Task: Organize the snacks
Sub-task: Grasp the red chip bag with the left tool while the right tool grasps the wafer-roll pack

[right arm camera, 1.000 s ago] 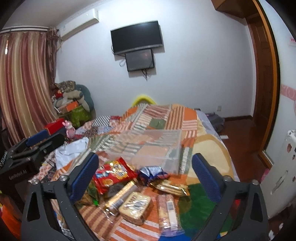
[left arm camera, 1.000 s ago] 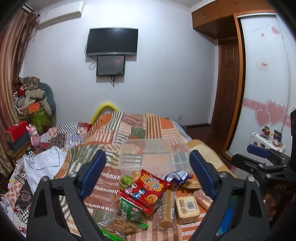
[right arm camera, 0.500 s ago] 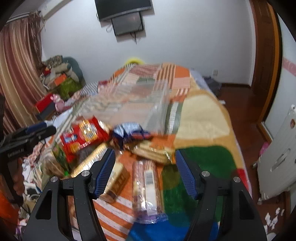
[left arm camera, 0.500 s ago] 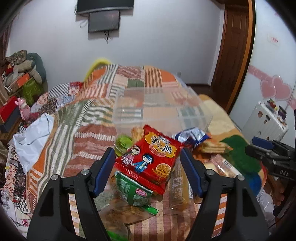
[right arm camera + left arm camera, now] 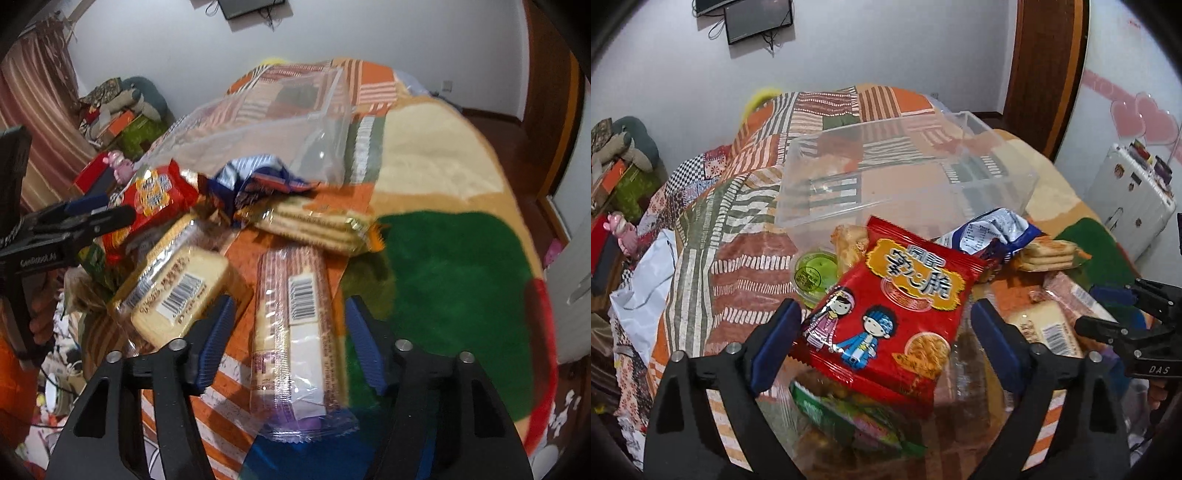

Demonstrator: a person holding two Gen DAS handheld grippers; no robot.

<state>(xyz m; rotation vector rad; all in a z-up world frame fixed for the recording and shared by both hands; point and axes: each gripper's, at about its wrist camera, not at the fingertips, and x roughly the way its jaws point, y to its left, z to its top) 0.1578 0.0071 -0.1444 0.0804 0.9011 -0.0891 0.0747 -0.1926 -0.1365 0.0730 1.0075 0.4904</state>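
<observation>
A pile of snacks lies on a patchwork bedspread in front of an empty clear plastic bin (image 5: 905,173). My left gripper (image 5: 886,343) is open, its jaws either side of a red snack bag (image 5: 894,314) on top of the pile. My right gripper (image 5: 288,343) is open around a long clear wafer pack (image 5: 295,332). A square cake pack (image 5: 181,291) lies left of it, and a cracker pack (image 5: 317,221) and a blue wrapper (image 5: 258,177) lie beyond. A green jelly cup (image 5: 814,273) sits left of the red bag.
The bin also shows in the right wrist view (image 5: 266,122). A green snack bag (image 5: 849,417) lies under the red one. A white cloth (image 5: 642,291) lies at the bed's left edge. A white suitcase (image 5: 1130,199) stands right of the bed.
Both grippers have tilted down and moved in close over the snack pile. The left now frames the red bag and the right frames the wafer pack.
</observation>
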